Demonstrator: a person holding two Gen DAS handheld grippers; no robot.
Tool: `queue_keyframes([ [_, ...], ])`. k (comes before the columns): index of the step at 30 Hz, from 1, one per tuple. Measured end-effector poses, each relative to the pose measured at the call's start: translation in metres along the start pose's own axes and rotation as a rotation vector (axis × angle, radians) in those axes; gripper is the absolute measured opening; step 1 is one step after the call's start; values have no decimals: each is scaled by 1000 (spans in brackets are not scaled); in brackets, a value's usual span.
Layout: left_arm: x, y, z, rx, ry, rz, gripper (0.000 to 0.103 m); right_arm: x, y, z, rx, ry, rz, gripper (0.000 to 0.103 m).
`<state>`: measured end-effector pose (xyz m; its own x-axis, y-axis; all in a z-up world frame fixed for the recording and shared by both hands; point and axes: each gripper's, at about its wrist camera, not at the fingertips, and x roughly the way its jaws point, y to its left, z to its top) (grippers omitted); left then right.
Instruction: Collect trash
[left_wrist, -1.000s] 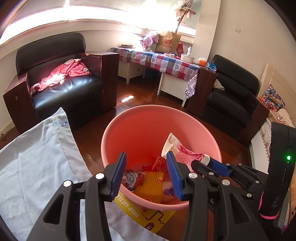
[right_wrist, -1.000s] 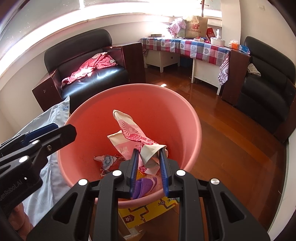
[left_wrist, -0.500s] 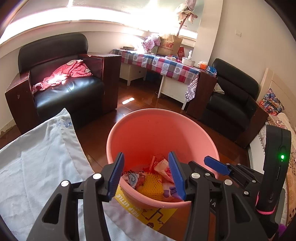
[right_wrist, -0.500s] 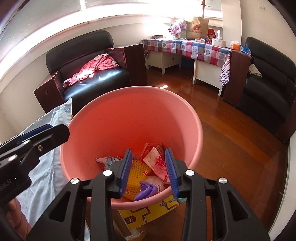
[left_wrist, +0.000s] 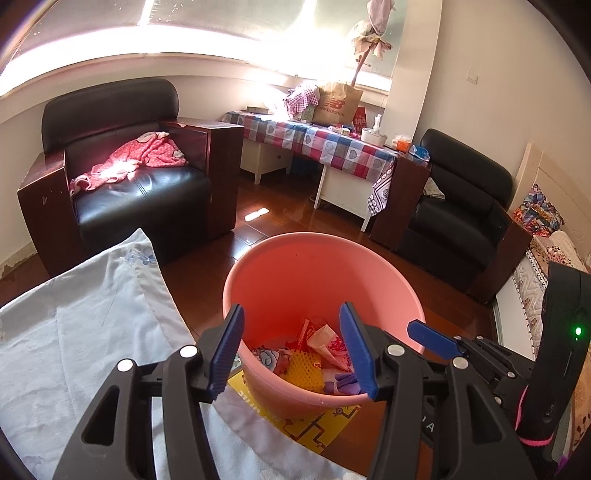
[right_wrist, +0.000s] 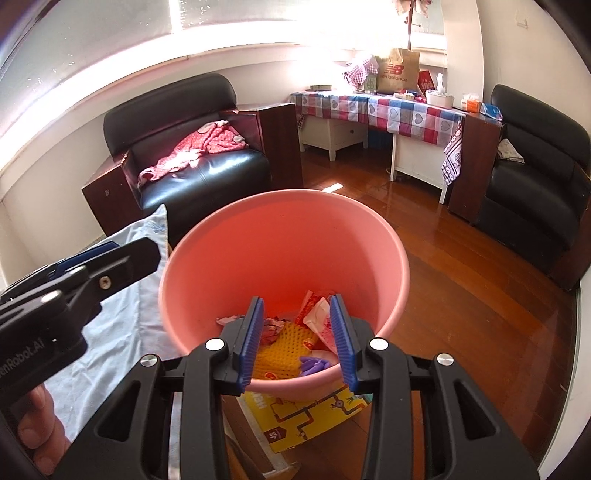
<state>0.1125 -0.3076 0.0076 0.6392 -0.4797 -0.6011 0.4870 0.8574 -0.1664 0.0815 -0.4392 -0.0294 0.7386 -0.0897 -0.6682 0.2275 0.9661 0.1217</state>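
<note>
The left gripper (left_wrist: 291, 347) hangs above the near rim of a round, smooth pink plastic bucket (left_wrist: 295, 269); its ribbed blue pads (left_wrist: 225, 350) are spreading wider, with nothing between them. The right gripper (right_wrist: 297, 341) stands part open and empty over the same rim, its ridged blue pads (right_wrist: 341, 339) well apart.

Below and beyond both sets of fingertips, at the bottom of the bucket, lies the trash — a dimpled yellow sponge-like sheet (right_wrist: 279, 349), a crumpled red-and-white printed wrapper (right_wrist: 319, 317), a limp purple glove (right_wrist: 314, 363) and a scrap of flowered cloth (left_wrist: 271, 358).

Under the bucket, just nearer than the fingertips, a flat yellow printed card (right_wrist: 314, 413) rests on glossy wooden floorboards (right_wrist: 461, 295). Left of the left gripper's fingers spreads a pale blue, softly creased sheet (left_wrist: 81, 332).
</note>
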Motion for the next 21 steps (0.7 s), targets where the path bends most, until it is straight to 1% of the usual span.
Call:
queue_keyframes([
  [5,-16,1,-1,4,-32,14,55,-14,10,-5,-13,-22,12,38],
  [9,-32,4,-3,-9,-55,27,59,-25,18,-8,-10,-29,41,38],
  [21,-82,22,-17,-51,-95,67,59,-55,52,-28,-52,-66,67,39],
])
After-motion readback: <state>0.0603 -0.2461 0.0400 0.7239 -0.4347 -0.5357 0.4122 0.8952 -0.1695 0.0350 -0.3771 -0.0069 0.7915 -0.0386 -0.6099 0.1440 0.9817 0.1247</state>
